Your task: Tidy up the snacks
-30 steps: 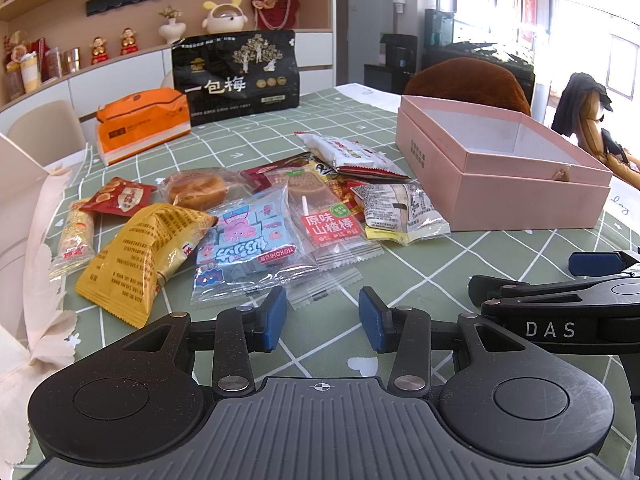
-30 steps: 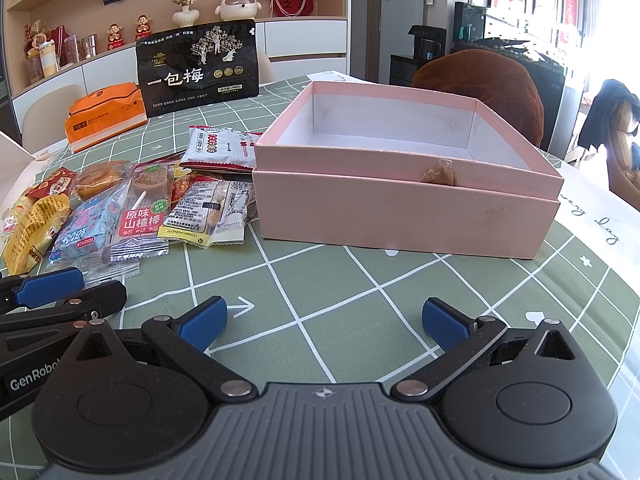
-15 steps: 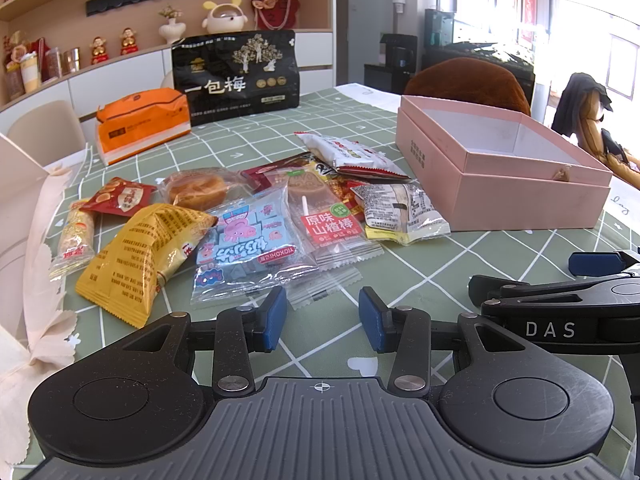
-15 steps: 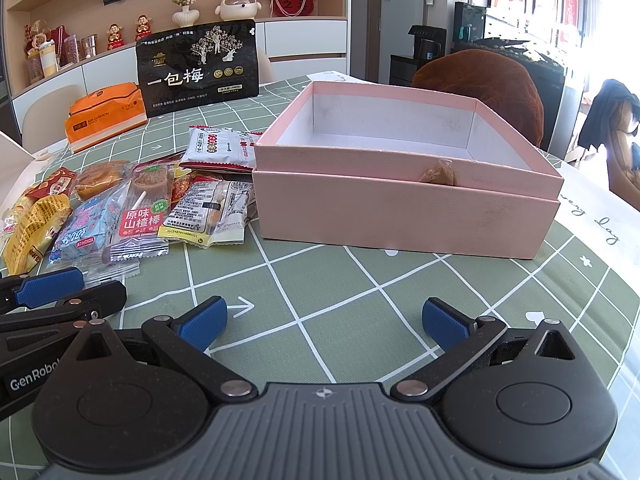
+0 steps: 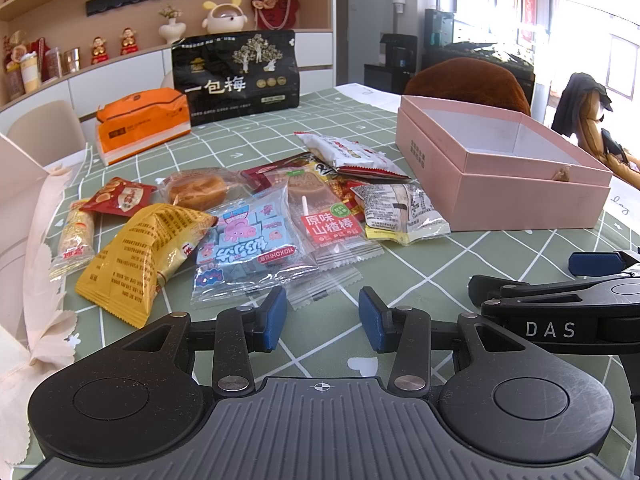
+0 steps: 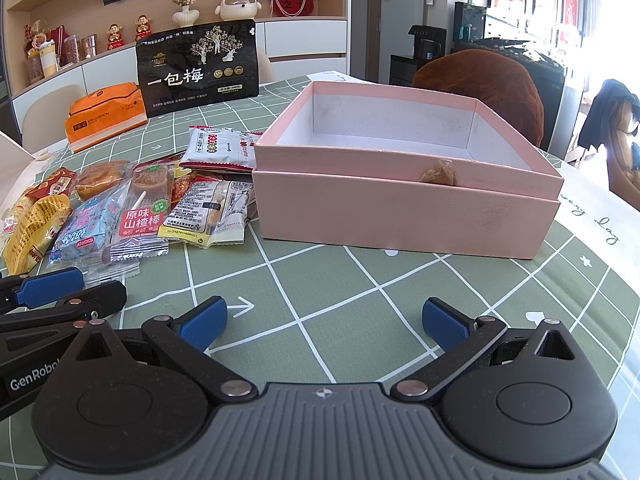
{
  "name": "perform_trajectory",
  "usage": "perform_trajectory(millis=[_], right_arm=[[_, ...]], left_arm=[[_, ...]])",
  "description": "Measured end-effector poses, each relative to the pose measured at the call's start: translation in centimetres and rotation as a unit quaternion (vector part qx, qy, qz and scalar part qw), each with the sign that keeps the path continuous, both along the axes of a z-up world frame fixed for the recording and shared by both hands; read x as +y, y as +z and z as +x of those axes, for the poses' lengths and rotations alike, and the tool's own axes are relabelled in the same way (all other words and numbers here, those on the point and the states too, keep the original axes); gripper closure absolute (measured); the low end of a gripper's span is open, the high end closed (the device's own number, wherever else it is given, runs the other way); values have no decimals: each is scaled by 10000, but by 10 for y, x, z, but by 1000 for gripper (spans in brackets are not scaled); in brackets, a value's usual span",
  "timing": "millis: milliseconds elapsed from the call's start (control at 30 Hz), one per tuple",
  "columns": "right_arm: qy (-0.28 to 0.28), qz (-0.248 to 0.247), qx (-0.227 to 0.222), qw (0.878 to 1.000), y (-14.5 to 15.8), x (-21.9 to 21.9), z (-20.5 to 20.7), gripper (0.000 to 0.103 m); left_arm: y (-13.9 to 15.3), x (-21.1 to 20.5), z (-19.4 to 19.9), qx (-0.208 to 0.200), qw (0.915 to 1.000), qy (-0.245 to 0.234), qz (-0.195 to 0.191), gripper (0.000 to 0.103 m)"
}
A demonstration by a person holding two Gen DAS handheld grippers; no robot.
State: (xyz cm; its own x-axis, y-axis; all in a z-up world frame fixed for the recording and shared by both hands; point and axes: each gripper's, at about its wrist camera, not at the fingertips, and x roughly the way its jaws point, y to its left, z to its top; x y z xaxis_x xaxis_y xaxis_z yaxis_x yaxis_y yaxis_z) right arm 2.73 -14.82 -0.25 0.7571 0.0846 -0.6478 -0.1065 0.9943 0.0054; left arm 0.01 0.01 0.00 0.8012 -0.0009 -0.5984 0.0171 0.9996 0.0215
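Observation:
A pile of several wrapped snacks lies on the green checked tablecloth: a yellow packet (image 5: pixel 136 256), a blue candy bag (image 5: pixel 248 248), a red-labelled hawthorn stick (image 5: pixel 324 220), a white packet (image 5: pixel 400 212). An open, empty pink box (image 6: pixel 404 184) stands to their right; it also shows in the left wrist view (image 5: pixel 500 176). My left gripper (image 5: pixel 322 316) is part open and empty, low over the cloth just before the blue bag. My right gripper (image 6: pixel 324 322) is wide open and empty, in front of the pink box.
A large black snack bag (image 5: pixel 236 76) and an orange tissue pack (image 5: pixel 142 124) stand at the back of the table. A pale paper bag (image 5: pixel 24 208) lies at the left edge. A brown chair back (image 6: pixel 476 84) is behind the box.

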Motion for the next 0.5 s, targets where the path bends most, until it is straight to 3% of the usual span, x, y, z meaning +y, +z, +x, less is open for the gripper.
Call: perform_trajectory(millis=[500], right_arm=[[-1, -1, -2, 10000, 0, 0, 0, 0]], left_arm=[[0, 0, 0, 0, 10000, 0, 0, 56]])
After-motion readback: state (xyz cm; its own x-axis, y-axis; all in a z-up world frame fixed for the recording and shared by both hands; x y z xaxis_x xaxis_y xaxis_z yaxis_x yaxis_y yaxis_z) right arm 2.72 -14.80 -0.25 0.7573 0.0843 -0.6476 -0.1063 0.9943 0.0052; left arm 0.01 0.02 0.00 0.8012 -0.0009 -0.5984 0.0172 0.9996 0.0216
